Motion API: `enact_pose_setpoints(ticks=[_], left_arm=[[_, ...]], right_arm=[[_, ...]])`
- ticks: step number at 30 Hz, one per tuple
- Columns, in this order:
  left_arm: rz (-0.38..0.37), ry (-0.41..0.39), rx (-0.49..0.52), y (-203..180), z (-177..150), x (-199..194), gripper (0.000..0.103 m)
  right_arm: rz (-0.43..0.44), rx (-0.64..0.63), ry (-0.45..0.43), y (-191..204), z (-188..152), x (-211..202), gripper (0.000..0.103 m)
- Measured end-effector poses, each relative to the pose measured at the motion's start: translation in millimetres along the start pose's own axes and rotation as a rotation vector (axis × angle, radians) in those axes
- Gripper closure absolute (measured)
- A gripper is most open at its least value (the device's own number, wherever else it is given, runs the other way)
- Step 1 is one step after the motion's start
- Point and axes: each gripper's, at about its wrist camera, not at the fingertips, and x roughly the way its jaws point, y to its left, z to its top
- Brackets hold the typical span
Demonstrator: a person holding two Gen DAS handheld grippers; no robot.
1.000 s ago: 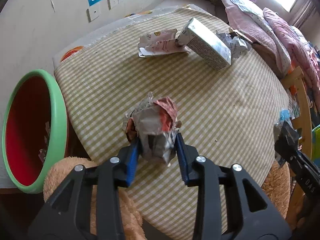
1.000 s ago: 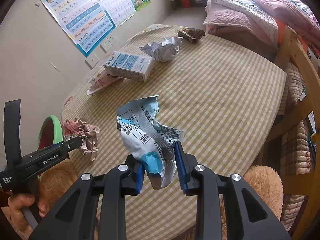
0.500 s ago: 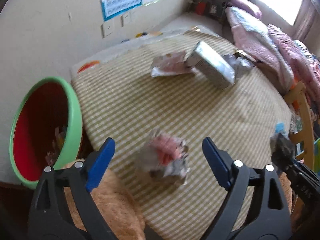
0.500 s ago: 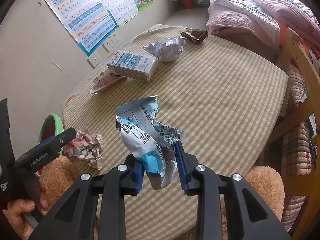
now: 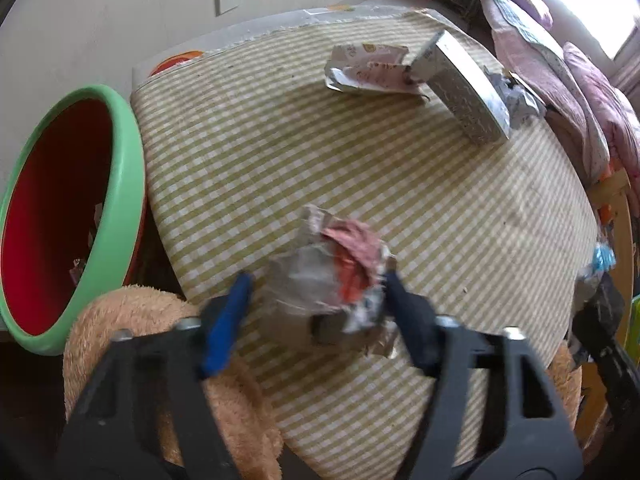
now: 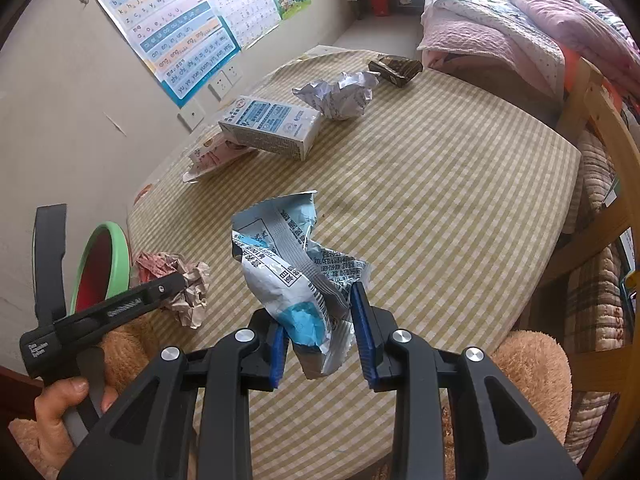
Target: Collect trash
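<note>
A crumpled red and grey paper wad [image 5: 332,276] lies near the front-left edge of the checked table [image 5: 360,160]. My left gripper [image 5: 316,312] straddles it, its jaws apart; the right finger touches the wad, the left finger stands clear. It also shows in the right wrist view [image 6: 176,280]. My right gripper [image 6: 322,344] is shut on a crumpled blue and white snack bag [image 6: 296,264], held above the table. A green-rimmed red bin [image 5: 64,208] stands left of the table.
A milk carton [image 6: 272,126], a pink wrapper [image 6: 212,156], a crumpled white paper [image 6: 340,94] and a dark wrapper [image 6: 396,68] lie at the table's far side. Brown plush toys [image 5: 160,360] sit at the near edge. A bed [image 6: 520,32] is at right.
My left gripper let go of the paper wad, opened wide, and has now narrowed around it again. The right gripper holds the snack bag still.
</note>
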Motion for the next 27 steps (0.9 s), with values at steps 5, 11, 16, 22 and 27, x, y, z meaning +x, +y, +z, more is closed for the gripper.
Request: enact_pose_setpoints(ticks=[5,11,16,22,27], left_arm=[[0.028,-0.055,0.066,-8.3,-0.8,-16.2,0.063],[0.033,-0.165,0.103,-10.9,3.7,-52.3,0.064],[0.028,-0.249,0.143,-18.4,5.5,-81.8,0.065],[0.000,-0.295,0.166,-22.6,4.4,-104.2,0.064],[0.007,-0.325,0.170,-17.1,0.5,-114.4,0.064]], right_arm=[[0.004,-0.006,-0.013,5.7,2.2,-6.0,0.074],[0.016,-0.043,-0.033,22.9,3.3,-16.9,0.074],[0.017,-0.076,-0.052,38.9,3.5,-24.7,0.074],[0.009,-0.107,-0.076,52.9,6.0,-34.6,0.074],[-0.008,-0.121,-0.104,62.3,9.5,-44.2,0.074]])
